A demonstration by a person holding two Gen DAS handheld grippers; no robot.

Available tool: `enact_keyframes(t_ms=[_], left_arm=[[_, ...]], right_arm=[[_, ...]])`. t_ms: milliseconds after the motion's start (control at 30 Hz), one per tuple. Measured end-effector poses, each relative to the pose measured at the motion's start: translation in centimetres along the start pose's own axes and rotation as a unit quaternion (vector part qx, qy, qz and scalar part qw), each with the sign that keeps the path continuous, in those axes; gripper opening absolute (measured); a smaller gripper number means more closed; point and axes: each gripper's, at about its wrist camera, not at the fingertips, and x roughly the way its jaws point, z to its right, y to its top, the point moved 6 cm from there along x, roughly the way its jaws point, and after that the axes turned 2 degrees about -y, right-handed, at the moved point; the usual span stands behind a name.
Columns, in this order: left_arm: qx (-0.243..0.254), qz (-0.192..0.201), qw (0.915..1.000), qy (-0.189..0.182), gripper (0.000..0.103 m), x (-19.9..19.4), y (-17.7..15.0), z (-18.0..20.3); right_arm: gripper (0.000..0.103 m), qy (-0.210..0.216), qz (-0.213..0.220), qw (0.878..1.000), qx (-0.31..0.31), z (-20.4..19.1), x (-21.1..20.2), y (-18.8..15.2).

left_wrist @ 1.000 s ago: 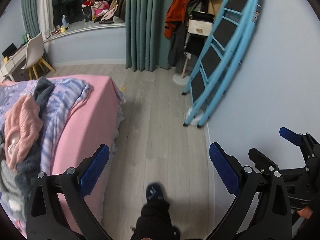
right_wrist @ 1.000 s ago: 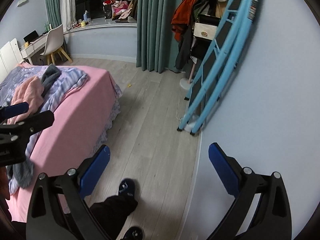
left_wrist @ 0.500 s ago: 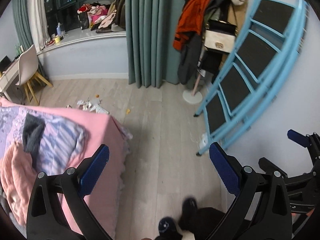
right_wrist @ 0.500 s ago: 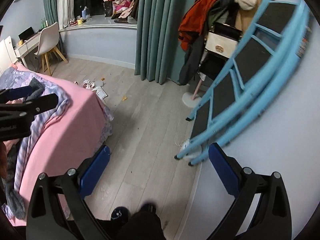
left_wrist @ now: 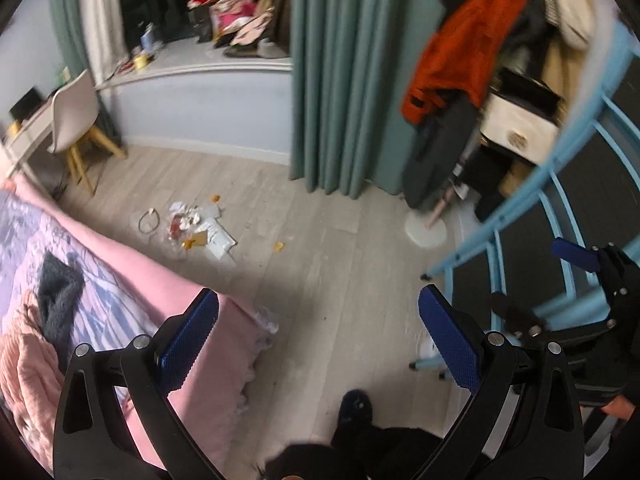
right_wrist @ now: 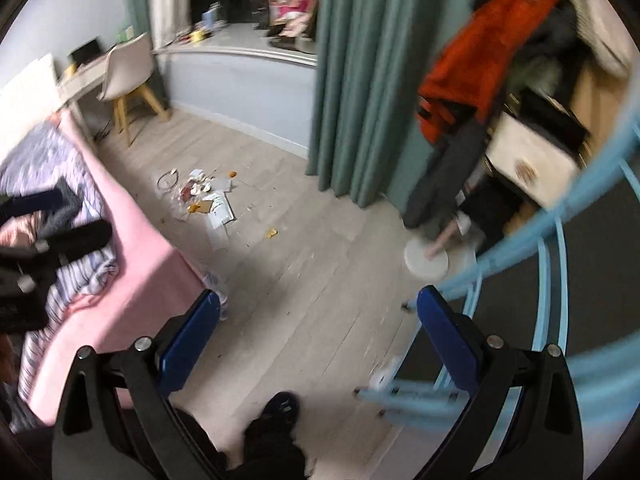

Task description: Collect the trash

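Grey plank floor (left_wrist: 320, 280) fills the middle of both views, with a pink bed (left_wrist: 168, 292) at lower left and a blue ladder (left_wrist: 560, 208) at right. Scattered trash (left_wrist: 192, 228) lies on the floor left of centre, beside the bed's far edge and below the green curtain (left_wrist: 340, 80). Both the left tool (left_wrist: 318, 336) and right tool (right_wrist: 318, 330) are spread wide, gripping nothing.

Open floor lane between bed and ladder

Bare wood floor (left_wrist: 320, 280) runs ahead to the trash pile (left_wrist: 192, 228); pink bed (left_wrist: 180, 320) crowds the left, blue ladder (right_wrist: 520, 264) and, seemingly, a stand base (left_wrist: 426, 232) the right.
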Motion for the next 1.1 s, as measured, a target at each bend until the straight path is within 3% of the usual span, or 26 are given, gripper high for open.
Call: enact_keyframes(t_ms=[300, 500, 600, 733, 933, 1033, 1100], left_arm=[[-0.041, -0.003, 0.9986, 0.032, 0.097, 6.5, 7.7, -2.5], [-0.078, 0.008, 0.9954, 0.055, 0.097, 12.2, 12.5, -7.2], [-0.109, -0.007, 0.9921, 0.062, 0.097, 14.9, 15.0, -10.2], [-0.115, -0.009, 0.9904, 0.077, 0.097, 17.6, 18.6, -12.9], [-0.16, -0.014, 0.9816, 0.104, 0.097, 20.7, 22.6, -16.2], [-0.194, -0.018, 0.9725, 0.127, 0.097, 22.7, 24.0, -18.1], [-0.233, -0.017, 0.961, 0.148, 0.097, 23.8, 24.8, -19.6]], right_arm=[[0.096, 0.037, 0.001, 0.999, -0.032, 1.3, 7.8, 9.4], [0.096, 0.047, -0.001, 0.997, -0.063, 1.0, 13.9, 15.4], [0.096, 0.053, -0.016, 0.995, -0.077, 0.4, 16.3, 18.6], [0.096, 0.06, -0.003, 0.991, -0.123, -0.8, 19.5, 23.9], [0.096, 0.1, 0.0, 0.981, -0.163, -2.5, 24.1, 30.6], [0.096, 0.133, 0.0, 0.971, -0.2, -4.3, 27.2, 33.9], [0.096, 0.155, 0.001, 0.961, -0.227, -5.7, 28.9, 35.7]])
